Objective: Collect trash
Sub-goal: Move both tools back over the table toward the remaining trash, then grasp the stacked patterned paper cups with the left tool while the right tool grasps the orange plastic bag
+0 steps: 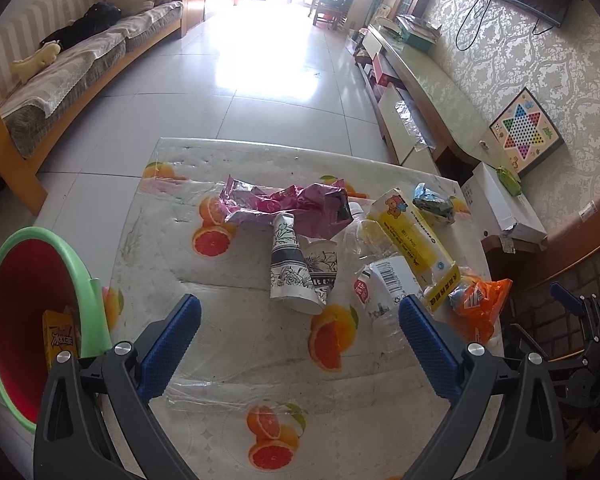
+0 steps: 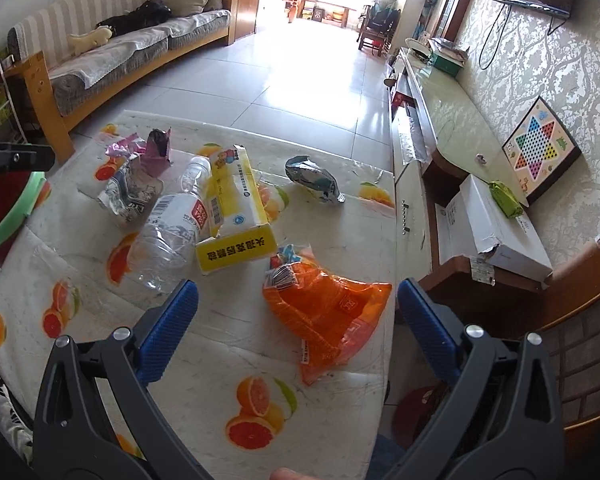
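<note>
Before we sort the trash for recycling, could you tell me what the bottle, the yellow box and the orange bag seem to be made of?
Bottle: clear thin plastic, glossy; you can see through its crumpled walls.
Yellow box: printed cardboard, probably; flat folded panels and an open flap.
Orange bag: shiny plastic film, wrinkled and catching light.

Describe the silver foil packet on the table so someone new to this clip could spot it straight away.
Start at the table with the orange-slice print cover. Behind the long yellow carton, toward the far right corner, lies the foil packet. It is the only crumpled silver-and-blue piece, lying alone, apart from the pile.
</note>
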